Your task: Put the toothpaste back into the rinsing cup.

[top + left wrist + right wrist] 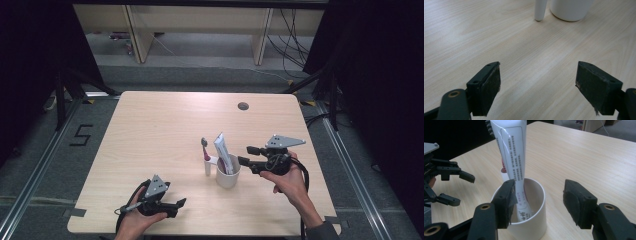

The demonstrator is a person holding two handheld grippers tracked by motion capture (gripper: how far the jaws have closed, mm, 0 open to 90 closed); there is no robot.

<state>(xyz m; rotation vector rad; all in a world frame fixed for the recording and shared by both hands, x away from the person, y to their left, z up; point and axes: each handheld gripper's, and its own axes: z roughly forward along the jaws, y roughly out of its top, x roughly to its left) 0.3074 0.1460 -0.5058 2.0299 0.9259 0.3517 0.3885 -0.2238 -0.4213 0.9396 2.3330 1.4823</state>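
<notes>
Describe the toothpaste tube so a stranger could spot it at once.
On the wooden table, find the white cup right of centre. The toothpaste tube stands inside it, tilted; the toothbrush stands outside, against the cup.

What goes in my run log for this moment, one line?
left gripper: open, idle | right gripper: open, beside cup | toothpaste tube: in cup

We see a white cup [228,176] standing upright on the right half of the table. A white toothpaste tube [514,162] with small print stands in it, leaning. A toothbrush [205,156] with a white handle stands upright just beside the cup.
</notes>
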